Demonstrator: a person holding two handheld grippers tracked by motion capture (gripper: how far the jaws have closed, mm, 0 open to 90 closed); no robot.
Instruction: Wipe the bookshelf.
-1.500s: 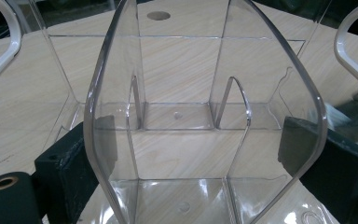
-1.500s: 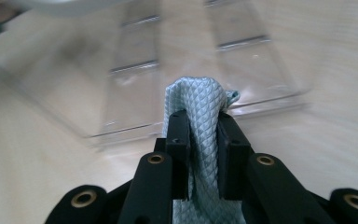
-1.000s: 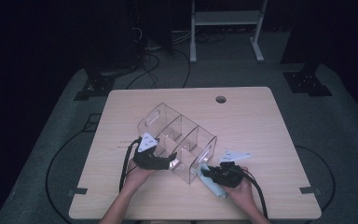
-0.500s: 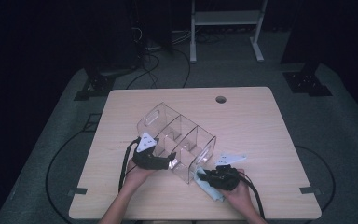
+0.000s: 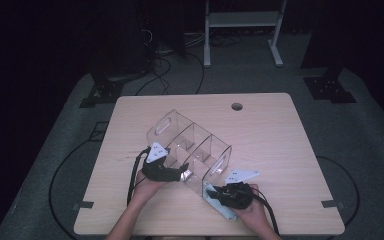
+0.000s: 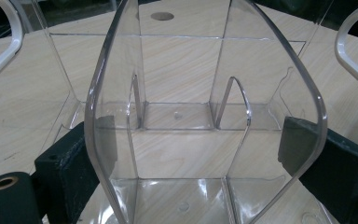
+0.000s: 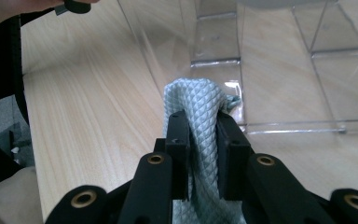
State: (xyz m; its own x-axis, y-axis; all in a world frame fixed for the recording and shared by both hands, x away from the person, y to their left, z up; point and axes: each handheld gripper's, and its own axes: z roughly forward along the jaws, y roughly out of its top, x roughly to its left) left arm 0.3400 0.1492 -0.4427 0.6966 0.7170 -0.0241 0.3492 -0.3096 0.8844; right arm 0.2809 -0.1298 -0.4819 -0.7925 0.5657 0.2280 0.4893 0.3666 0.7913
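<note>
A clear plastic organizer (image 5: 195, 145) with several compartments stands askew on the wooden table (image 5: 280, 135). My left gripper (image 5: 174, 174) is at its near left end. In the left gripper view the two black jaws sit on either side of the organizer's curved end wall (image 6: 182, 93) and clamp it; my left gripper (image 6: 191, 154) is shut on it. My right gripper (image 5: 221, 195) is at the organizer's near right corner, shut on a pale blue-grey quilted cloth (image 5: 226, 212). The cloth (image 7: 193, 98) bulges up between the jaws of my right gripper (image 7: 201, 135), just short of the organizer's clear base (image 7: 261, 56).
A round cable hole (image 5: 237, 106) lies near the table's far edge. Cables trail off the near edge on both sides. A white-legged stand (image 5: 240, 20) and black stand feet (image 5: 330, 90) are on the floor beyond. The other hand (image 7: 28, 7) shows at the right gripper view's top left.
My right gripper, still holding the cloth, has shifted a little to the left toward the organizer's near corner. The left gripper and the organizer have not moved.
</note>
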